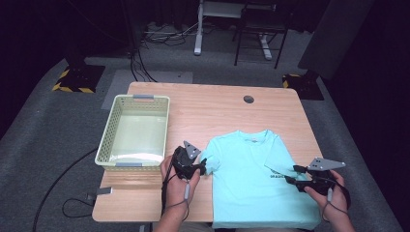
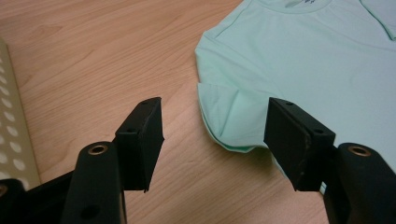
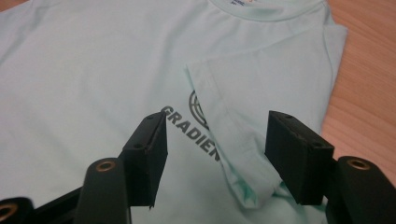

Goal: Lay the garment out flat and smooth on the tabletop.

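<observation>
Near the surface's (image 1: 145, 198) front edge, both my jaws gape half-wide over the mint T-shirt (image 1: 251, 179), gripping nothing.

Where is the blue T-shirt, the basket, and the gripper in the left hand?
T-shirt (image 1: 246, 169): high view, on the plain chest fabric.
Basket (image 1: 107, 129): high view, on its holed left wall.
Left gripper (image 2: 212, 135): left gripper view, midway between its two black fingertips.

A pale mint T-shirt (image 1: 246, 176) with dark chest lettering lay flat, front up, on the near right part of the wooden table (image 1: 212, 108), its collar pointing away, one sleeve folded inward over the print.
</observation>
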Motion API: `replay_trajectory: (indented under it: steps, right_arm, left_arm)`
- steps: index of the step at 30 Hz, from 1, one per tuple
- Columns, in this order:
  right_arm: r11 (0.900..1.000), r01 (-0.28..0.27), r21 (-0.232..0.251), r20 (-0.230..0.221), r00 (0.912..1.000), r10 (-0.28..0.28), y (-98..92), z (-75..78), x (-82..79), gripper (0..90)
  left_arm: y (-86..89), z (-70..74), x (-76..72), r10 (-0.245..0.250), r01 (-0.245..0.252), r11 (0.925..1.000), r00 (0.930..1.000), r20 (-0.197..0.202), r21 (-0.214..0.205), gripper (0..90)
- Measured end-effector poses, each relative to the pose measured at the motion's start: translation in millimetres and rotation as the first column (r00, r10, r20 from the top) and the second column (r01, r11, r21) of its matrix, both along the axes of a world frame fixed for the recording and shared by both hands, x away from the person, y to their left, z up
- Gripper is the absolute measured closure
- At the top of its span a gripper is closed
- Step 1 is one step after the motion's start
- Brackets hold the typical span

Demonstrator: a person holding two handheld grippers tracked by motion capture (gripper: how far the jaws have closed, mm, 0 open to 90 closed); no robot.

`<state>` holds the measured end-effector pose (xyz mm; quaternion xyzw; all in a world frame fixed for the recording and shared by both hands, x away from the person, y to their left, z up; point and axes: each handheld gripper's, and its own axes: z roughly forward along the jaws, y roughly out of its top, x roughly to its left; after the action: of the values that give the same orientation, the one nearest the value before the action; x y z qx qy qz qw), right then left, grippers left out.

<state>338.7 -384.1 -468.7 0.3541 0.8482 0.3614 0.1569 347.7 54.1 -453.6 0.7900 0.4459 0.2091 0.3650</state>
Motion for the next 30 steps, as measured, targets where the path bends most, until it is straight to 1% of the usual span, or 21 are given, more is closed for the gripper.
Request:
replay_trajectory:
  steps: [2, 5, 8, 9, 12, 13, 14, 15, 18, 19, 20, 21, 22, 23, 24, 25, 26, 27, 28, 29, 30]
  right_arm:
    - [1.0000, -0.004, -0.004, 0.002, 1.0000, 0.004, 2.4, 0.7, 2.6, 40.3]
    - [0.9992, -0.019, -0.036, 0.003, 0.9998, 0.019, 12.7, 1.0, 15.4, 41.4]
    - [0.9988, -0.027, -0.042, 0.005, 0.9996, 0.027, 19.0, 2.2, 21.9, 41.8]
    - [0.9986, -0.026, -0.045, 0.007, 0.9996, 0.027, 20.6, 2.6, 23.7, 41.9]
    - [0.9982, -0.024, -0.055, 0.004, 0.9997, 0.024, 23.4, 2.9, 28.9, 42.4]
    - [0.9980, -0.022, -0.059, -0.001, 0.9998, 0.022, 24.0, 2.7, 30.4, 42.6]
    - [0.9980, -0.022, -0.059, -0.001, 0.9998, 0.022, 24.0, 2.7, 30.4, 42.6]
    - [0.9975, -0.020, -0.068, -0.005, 0.9998, 0.020, 25.6, 1.0, 33.7, 42.9]
    - [0.9961, -0.022, -0.086, -0.012, 0.9997, 0.021, 28.3, -1.9, 36.7, 43.3]
    - [0.9945, -0.030, -0.101, -0.020, 0.9994, 0.028, 31.7, -4.7, 39.2, 43.5]
    - [0.9941, -0.033, -0.104, -0.024, 0.9992, 0.031, 33.5, -6.0, 40.1, 43.7]
    - [0.9936, -0.038, -0.107, -0.028, 0.9990, 0.035, 35.0, -7.3, 40.8, 43.7]
    - [0.9931, -0.041, -0.110, -0.032, 0.9988, 0.038, 36.4, -8.7, 41.4, 43.8]
    - [0.9927, -0.042, -0.113, -0.034, 0.9987, 0.039, 37.7, -9.8, 41.9, 43.9]
    - [0.9921, -0.046, -0.117, -0.036, 0.9985, 0.042, 38.8, -10.6, 42.3, 43.9]
    - [0.9920, -0.047, -0.117, -0.040, 0.9983, 0.042, 39.9, -11.3, 42.2, 44.1]
    - [0.9918, -0.049, -0.118, -0.040, 0.9982, 0.045, 40.8, -11.8, 42.3, 44.5]
    - [0.9913, -0.052, -0.121, -0.040, 0.9981, 0.047, 41.5, -12.3, 42.4, 45.3]
    - [0.9908, -0.052, -0.125, -0.042, 0.9980, 0.047, 42.1, -12.9, 42.7, 46.2]
    - [0.9905, -0.053, -0.126, -0.047, 0.9978, 0.048, 42.4, -13.6, 43.2, 47.1]
    - [0.9903, -0.053, -0.128, -0.051, 0.9976, 0.047, 42.6, -14.3, 43.7, 48.2]
  left_arm:
    - [-3.3, -0.7, 1.9, -0.005, 0.005, 1.0000, 1.0000, -0.005, 0.006, 37.1]
    - [-14.3, -6.5, 14.5, -0.015, 0.016, 0.9991, 0.9993, -0.034, 0.038, 36.8]
    - [-20.6, -12.4, 23.0, -0.011, 0.013, 0.9990, 0.9989, -0.046, 0.043, 37.8]
    - [-25.1, -18.7, 33.0, 0.000, 0.004, 0.9984, 0.9977, -0.067, 0.056, 38.2]
    - [-28.0, -25.3, 43.2, 0.021, -0.015, 0.9979, 0.9962, -0.084, 0.063, 40.6]
    - [-29.6, -31.1, 51.4, 0.045, -0.036, 0.9959, 0.9935, -0.105, 0.083, 40.9]
    - [-29.6, -31.1, 51.4, 0.045, -0.036, 0.9959, 0.9935, -0.105, 0.083, 41.1]
    - [-30.1, -35.5, 55.8, 0.067, -0.054, 0.9921, 0.9917, -0.110, 0.113, 42.8]
    - [-28.5, -38.0, 56.6, 0.092, -0.077, 0.9884, 0.9901, -0.106, 0.131, 43.8]
    - [-24.3, -37.2, 53.3, 0.163, -0.146, 0.9728, 0.9831, -0.083, 0.180, 47.2]
    - [-22.6, -36.3, 51.1, 0.218, -0.199, 0.9501, 0.9745, -0.054, 0.240, 49.3]
    - [-20.3, -35.5, 49.2, 0.254, -0.238, 0.9300, 0.9671, -0.021, 0.280, 48.6]
    - [-20.3, -35.5, 49.2, 0.254, -0.238, 0.9300, 0.9671, -0.021, 0.280, 49.3]
    - [-13.4, -32.9, 44.3, 0.283, -0.275, 0.9256, 0.9590, 0.005, 0.260, 49.7]
    - [-13.4, -32.9, 44.3, 0.283, -0.275, 0.9256, 0.9590, 0.005, 0.260, 49.4]
    - [-7.8, -30.8, 40.5, 0.284, -0.276, 0.9356, 0.9588, -0.006, 0.220, 48.4]
    - [-7.8, -30.8, 40.5, 0.284, -0.276, 0.9356, 0.9588, -0.006, 0.220, 47.2]
    - [-7.1, -29.8, 36.8, 0.261, -0.253, 0.9513, 0.9652, -0.021, 0.176, 45.6]
    - [-7.1, -29.8, 36.8, 0.261, -0.253, 0.9513, 0.9652, -0.021, 0.176, 44.3]
    - [-10.8, -28.3, 32.5, 0.215, -0.209, 0.9675, 0.9762, -0.028, 0.142, 42.5]
    - [-10.8, -28.3, 32.5, 0.215, -0.209, 0.9675, 0.9762, -0.028, 0.142, 41.3]
